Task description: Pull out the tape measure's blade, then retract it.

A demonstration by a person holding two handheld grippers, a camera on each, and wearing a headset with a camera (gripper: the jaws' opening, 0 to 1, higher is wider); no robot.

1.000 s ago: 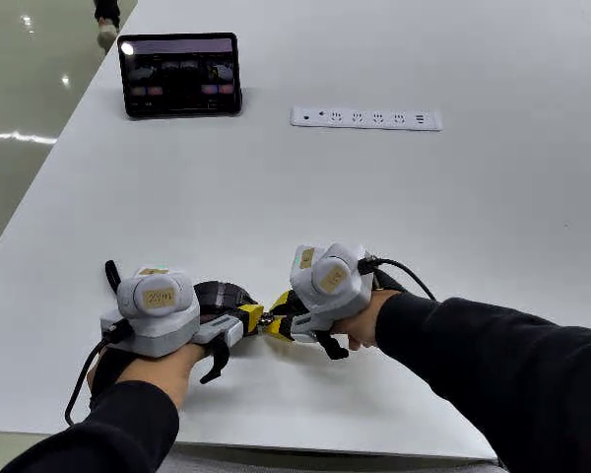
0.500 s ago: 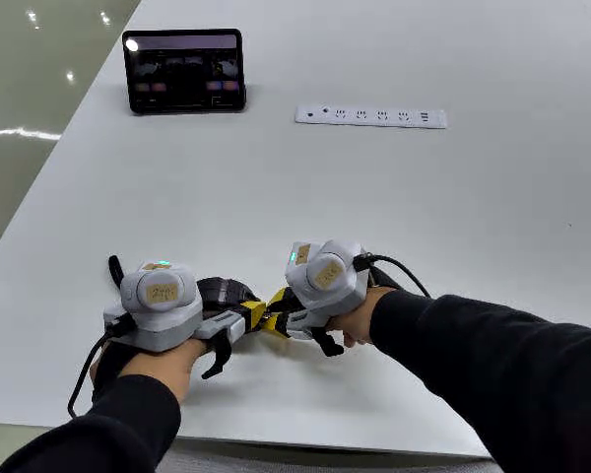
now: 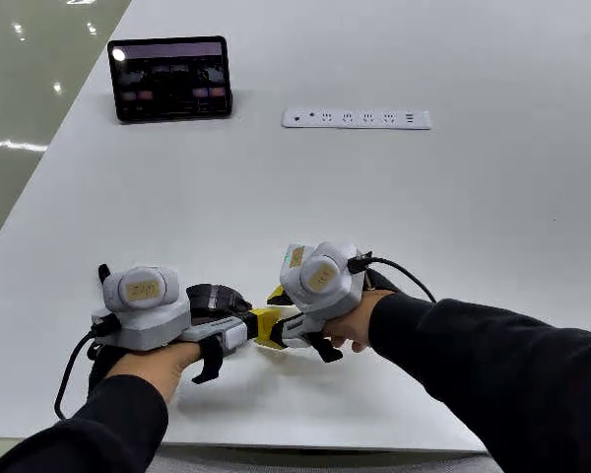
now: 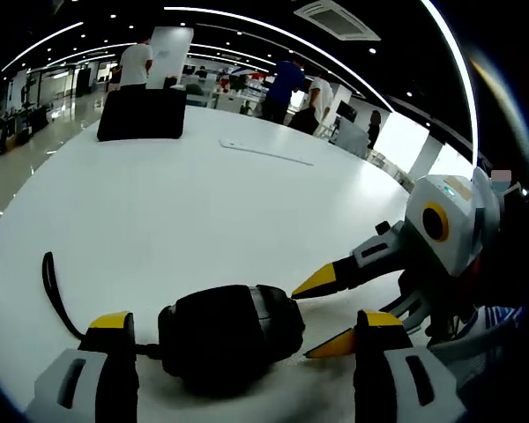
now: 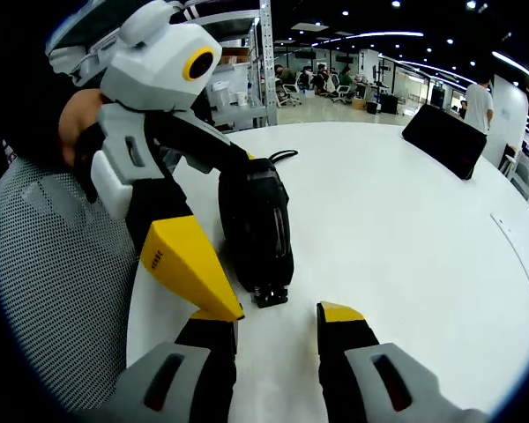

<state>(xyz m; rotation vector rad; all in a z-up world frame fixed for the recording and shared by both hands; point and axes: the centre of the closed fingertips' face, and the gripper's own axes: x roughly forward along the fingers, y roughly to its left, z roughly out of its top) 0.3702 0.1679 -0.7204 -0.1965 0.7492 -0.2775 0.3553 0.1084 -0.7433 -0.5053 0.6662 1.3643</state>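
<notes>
A black tape measure (image 3: 215, 298) lies on the white table (image 3: 305, 197) near its front edge. My left gripper (image 3: 248, 311) reaches in from the left. In the left gripper view its yellow-tipped jaws stand on either side of the tape measure (image 4: 231, 333) with a gap on each side, so the left gripper (image 4: 244, 322) is open. The right gripper (image 3: 274, 315) comes in from the right and is open. In the right gripper view the tape measure (image 5: 256, 225) shows its blade hook (image 5: 271, 295) just beyond the right gripper (image 5: 276, 314). The blade is fully inside the case.
A dark tablet (image 3: 169, 77) stands at the far left of the table, and a white power strip (image 3: 357, 118) lies at the far middle. The tape measure's black wrist strap (image 4: 57, 295) trails to the left. The table's left edge (image 3: 54, 138) drops to a shiny floor.
The head camera has shifted a little. Both grippers stay at the tape measure, the right one's tips a touch closer to the hook end.
</notes>
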